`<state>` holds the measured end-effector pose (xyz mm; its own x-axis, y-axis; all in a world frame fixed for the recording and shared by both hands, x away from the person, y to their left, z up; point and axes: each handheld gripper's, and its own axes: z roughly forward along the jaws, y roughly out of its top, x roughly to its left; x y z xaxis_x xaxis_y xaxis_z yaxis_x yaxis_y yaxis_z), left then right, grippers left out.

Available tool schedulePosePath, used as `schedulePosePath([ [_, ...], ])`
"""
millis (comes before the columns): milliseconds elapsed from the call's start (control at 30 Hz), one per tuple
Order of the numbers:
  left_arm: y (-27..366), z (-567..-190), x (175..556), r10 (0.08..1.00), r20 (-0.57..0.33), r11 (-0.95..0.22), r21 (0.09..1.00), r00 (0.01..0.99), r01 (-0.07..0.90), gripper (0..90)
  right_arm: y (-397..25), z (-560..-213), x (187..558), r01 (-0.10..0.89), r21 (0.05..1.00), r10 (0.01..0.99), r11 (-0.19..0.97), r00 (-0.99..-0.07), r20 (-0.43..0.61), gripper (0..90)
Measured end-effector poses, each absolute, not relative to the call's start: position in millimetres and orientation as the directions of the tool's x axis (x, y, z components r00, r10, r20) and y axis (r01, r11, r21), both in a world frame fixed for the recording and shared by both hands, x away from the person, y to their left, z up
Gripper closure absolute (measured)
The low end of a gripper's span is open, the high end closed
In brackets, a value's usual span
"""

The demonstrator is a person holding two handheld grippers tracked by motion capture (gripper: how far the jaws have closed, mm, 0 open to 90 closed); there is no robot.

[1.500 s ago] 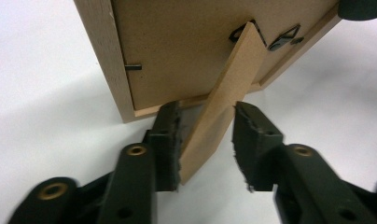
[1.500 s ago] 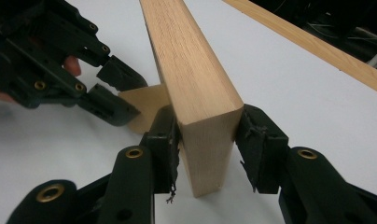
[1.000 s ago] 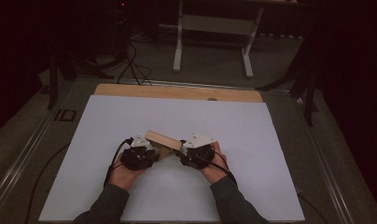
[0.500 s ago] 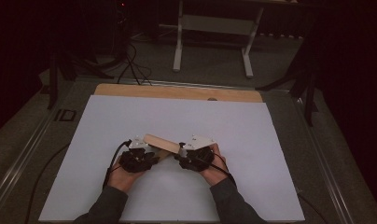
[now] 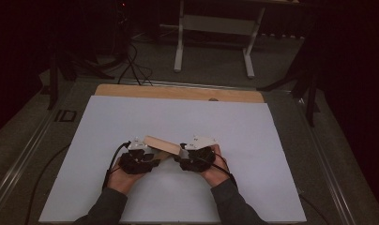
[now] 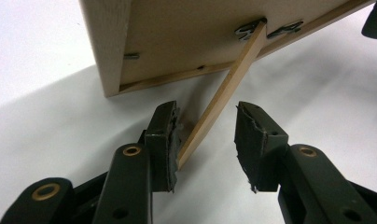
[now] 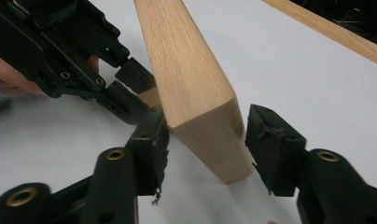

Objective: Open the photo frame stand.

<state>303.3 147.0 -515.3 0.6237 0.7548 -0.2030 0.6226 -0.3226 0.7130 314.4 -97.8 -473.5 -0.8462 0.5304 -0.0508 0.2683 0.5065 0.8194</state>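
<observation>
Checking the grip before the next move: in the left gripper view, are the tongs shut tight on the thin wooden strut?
No: the left tongs stand apart, and the thin wooden strut touches one pad, with a gap to the other.

pale wooden frame [image 5: 160, 143], tilted above the table, thin hinged strut [image 6: 219, 100] underneath.

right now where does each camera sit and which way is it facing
High view: fixed above the person's side, looking forward and down on the white table; both hands and sleeves show, left gripper and right gripper at a wooden frame.
Left gripper view: rides the left gripper, looking along its open jaws at the frame's thin strut.
Right gripper view: rides the right gripper, jaws open around the frame's corner.
Shared: all show the wooden frame and white table.
</observation>
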Motion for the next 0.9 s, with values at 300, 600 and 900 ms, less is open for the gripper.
schedulePosePath([
  [300, 151.6, -513.0, 302.8, 0.759, -0.208, -0.308, 0.72, 0.617, 0.621, 57.3, -102.2, -472.1, 315.9, 0.279, 0.821, 0.532, 0.498, -0.846, -0.036, 40.0],
  [600, 155.2, -511.2, 300.6, 0.761, -0.203, -0.305, 0.725, 0.615, 0.617, 57.2, -104.9, -473.4, 314.9, 0.275, 0.821, 0.519, 0.501, -0.854, -0.03, 39.9],
  [900, 161.3, -508.0, 297.7, 0.767, -0.203, -0.293, 0.734, 0.609, 0.613, 57.6, -107.5, -473.0, 313.9, 0.27, 0.823, 0.507, 0.5, -0.861, -0.026, 40.3],
])
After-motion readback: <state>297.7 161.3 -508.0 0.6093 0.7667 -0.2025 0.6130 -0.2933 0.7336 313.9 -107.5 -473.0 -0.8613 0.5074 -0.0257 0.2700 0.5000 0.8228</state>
